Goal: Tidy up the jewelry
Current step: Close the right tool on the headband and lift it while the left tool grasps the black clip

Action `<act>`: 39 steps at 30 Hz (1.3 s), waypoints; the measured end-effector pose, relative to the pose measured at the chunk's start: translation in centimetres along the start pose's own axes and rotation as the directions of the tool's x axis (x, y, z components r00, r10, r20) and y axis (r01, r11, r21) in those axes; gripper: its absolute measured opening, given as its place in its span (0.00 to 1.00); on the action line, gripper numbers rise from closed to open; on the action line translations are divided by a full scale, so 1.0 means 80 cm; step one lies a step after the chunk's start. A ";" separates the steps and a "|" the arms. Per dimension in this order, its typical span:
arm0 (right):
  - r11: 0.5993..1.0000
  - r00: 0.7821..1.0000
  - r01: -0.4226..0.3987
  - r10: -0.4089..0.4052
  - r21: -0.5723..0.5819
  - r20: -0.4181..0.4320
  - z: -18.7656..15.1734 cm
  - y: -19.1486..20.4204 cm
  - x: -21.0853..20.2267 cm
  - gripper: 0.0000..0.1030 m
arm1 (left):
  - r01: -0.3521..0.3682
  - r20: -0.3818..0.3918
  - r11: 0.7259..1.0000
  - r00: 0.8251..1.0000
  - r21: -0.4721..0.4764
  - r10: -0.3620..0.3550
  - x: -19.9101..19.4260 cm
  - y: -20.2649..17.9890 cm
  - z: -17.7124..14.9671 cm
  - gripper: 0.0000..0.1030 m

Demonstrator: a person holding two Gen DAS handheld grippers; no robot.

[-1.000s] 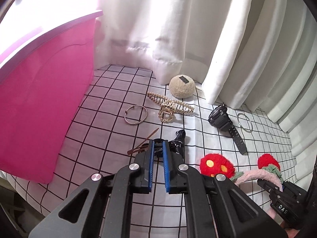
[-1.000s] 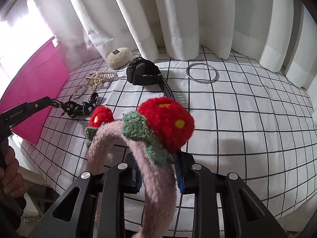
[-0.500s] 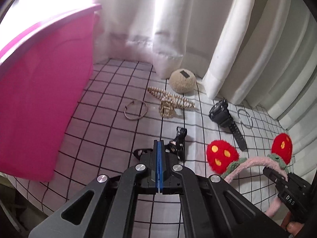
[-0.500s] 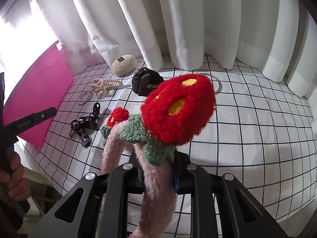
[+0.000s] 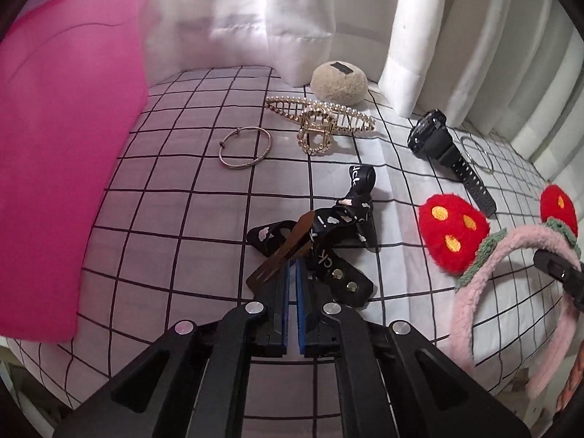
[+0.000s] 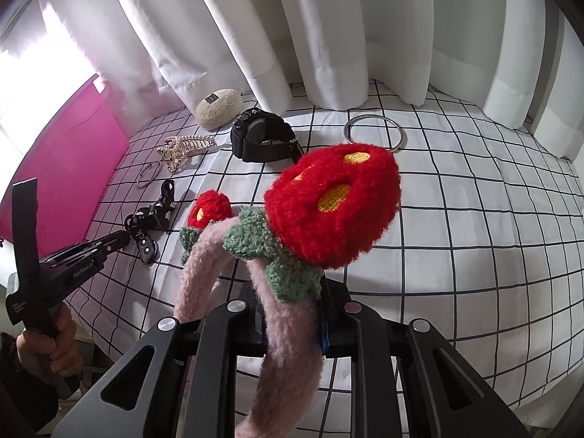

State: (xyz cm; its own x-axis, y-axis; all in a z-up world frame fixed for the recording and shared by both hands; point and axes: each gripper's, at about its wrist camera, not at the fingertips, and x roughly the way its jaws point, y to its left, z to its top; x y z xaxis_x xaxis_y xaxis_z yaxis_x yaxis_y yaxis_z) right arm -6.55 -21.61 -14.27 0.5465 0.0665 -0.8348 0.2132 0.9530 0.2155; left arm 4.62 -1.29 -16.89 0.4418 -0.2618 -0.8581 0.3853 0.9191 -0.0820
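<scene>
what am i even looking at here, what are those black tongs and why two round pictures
The black tongs are two hand-held grippers, one in each of a person's hands, each carrying a wide-angle camera that looks along its fingers; hence two round pictures.

In the left one, the left gripper is nearly closed at a black printed hair clip on the checked cloth. In the right one, the right gripper is shut on a pink fuzzy headband with red mushroom ears.

Also lying there: a pearl claw clip, a thin bangle, a black watch, a silver ring, a beige puff and a pink board.

black two-finger grippers, blue-padded fingers (image 5: 302, 314), silver screws, white lettering on one side
</scene>
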 end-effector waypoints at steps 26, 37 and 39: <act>1.000 1.000 -0.010 0.010 0.001 -0.016 0.003 0.003 0.008 0.18 | 0.055 0.071 0.978 0.995 0.203 -0.071 0.015 0.015 -0.001 0.51; 1.000 1.000 -0.015 0.015 -0.005 -0.009 0.004 0.004 0.006 0.18 | 0.082 0.065 0.982 0.993 0.172 -0.094 0.004 0.020 -0.004 0.03; 1.000 1.000 -0.017 0.017 -0.009 -0.004 0.005 0.005 0.003 0.18 | 0.083 0.079 0.984 0.992 0.155 -0.096 -0.007 0.022 -0.003 0.03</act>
State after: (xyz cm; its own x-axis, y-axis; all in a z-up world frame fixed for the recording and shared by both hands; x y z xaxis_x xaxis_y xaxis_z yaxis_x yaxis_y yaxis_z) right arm -6.00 -21.35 -14.22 0.5469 0.0838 -0.8330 0.1967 0.9543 0.2252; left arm 4.88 0.52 -16.69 0.4657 -0.3711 -0.8034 0.5416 0.8374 -0.0729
